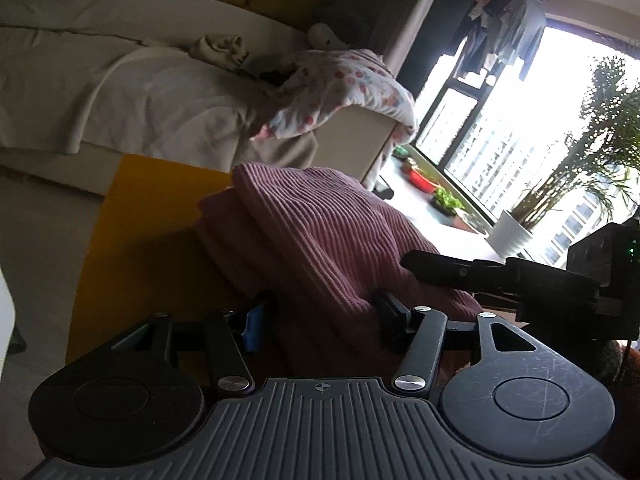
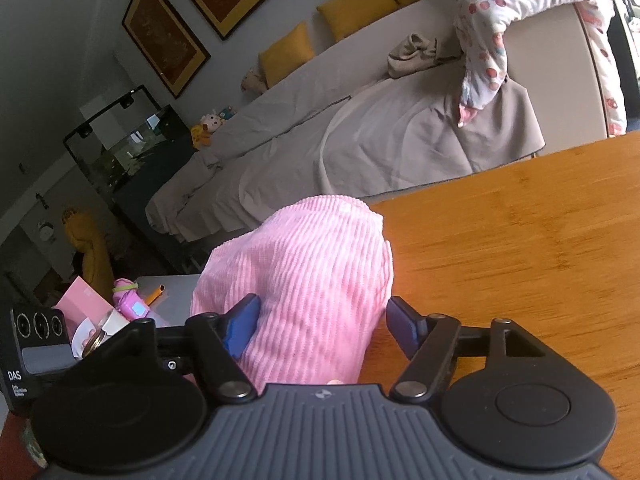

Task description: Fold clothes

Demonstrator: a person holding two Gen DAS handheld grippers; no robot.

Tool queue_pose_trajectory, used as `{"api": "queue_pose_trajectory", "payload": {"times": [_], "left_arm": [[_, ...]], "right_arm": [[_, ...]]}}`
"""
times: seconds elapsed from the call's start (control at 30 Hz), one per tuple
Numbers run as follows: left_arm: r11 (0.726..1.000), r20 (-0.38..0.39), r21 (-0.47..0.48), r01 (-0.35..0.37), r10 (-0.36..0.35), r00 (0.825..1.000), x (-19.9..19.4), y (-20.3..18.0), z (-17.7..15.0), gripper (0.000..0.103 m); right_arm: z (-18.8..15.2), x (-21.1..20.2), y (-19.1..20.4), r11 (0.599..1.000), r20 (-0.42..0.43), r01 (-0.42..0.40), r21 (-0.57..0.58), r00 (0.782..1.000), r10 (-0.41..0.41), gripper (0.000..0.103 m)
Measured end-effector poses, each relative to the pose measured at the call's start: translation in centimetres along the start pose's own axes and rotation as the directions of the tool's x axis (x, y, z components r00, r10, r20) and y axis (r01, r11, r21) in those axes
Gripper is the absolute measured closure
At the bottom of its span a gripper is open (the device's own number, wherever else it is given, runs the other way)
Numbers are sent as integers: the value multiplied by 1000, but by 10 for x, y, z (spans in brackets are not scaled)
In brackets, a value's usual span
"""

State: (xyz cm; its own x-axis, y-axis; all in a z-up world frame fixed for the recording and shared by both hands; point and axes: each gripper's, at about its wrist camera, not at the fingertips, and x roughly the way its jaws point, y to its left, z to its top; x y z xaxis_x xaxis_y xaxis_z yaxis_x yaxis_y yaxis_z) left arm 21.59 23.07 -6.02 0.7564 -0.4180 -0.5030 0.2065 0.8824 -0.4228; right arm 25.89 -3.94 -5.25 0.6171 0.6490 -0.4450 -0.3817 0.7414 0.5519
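pink ribbed cloth (image 2: 304, 280) sits bunched in layers on the wooden surface (image 2: 520, 248), with the left tool (image 1: 324, 316) and right tool (image 2: 320, 324) each straddling it, jaws wide, the fabric filling the gap without visibly being pinched (likely steadying or pressing a fold). whether folding is underway or just ended is unclear. no basket or bin shows; a spotted garment (image 2: 500, 20) drapes over the sofa (image 2: 360, 120).

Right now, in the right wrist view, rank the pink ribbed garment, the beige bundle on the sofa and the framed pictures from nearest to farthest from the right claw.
1. Pink ribbed garment, between the right claw's fingers, on the wooden table.
2. Beige bundle, on the sofa seat, upper right.
3. Framed pictures, on the wall behind the sofa, upper left.
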Motion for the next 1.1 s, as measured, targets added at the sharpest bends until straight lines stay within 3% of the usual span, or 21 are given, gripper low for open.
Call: {"api": "queue_pose_trajectory", "payload": {"times": [0.27, 0.33, 0.37, 0.47, 0.5, 0.57, 0.7, 0.87, 0.97, 1.1], "left_arm": [[998, 35, 9, -66, 66, 997, -2, -7, -3, 27], [995, 79, -15, -97, 98, 992, -9, -13, -10, 25], [993, 101, -27, -113, 115, 988, -13, -17, -14, 24], [983, 169, -45, -177, 182, 969, -29, -39, -32, 17], [979, 191, -51, -198, 204, 960, -34, -46, -38, 9], [971, 210, -70, -230, 240, 948, -45, -61, -52, 6], [963, 160, -102, -248, 262, 952, -64, -89, -81, 0], [938, 114, -112, -327, 339, 934, -86, -117, -111, 0], [925, 118, -77, -372, 379, 918, -91, -128, -115, 0], [870, 17, 14, -492, 492, 870, -69, -138, -109, 0]], "right_arm": [[-4, -6, 2, 999, 24, 36, -15, 999, -35, 21], [-8, -15, 3, 998, 61, 54, -14, 997, -53, 6], [-10, -20, 3, 998, 80, 63, -14, 995, -62, 0], [-16, -34, 4, 996, 135, 90, -10, 987, -88, 0], [-21, -41, 6, 995, 130, 101, -23, 987, -97, 0], [-33, -57, 11, 992, 111, 116, -49, 988, -110, 0], [-60, -98, 15, 980, 93, 183, -78, 980, -176, 0], [-83, -145, 14, 957, 124, 246, -155, 966, -228, 0], [-83, -151, 16, 923, 136, 294, -248, 954, -267, 0], [-76, -137, 16, 901, 61, 315, -298, 948, -311, 0]]}}
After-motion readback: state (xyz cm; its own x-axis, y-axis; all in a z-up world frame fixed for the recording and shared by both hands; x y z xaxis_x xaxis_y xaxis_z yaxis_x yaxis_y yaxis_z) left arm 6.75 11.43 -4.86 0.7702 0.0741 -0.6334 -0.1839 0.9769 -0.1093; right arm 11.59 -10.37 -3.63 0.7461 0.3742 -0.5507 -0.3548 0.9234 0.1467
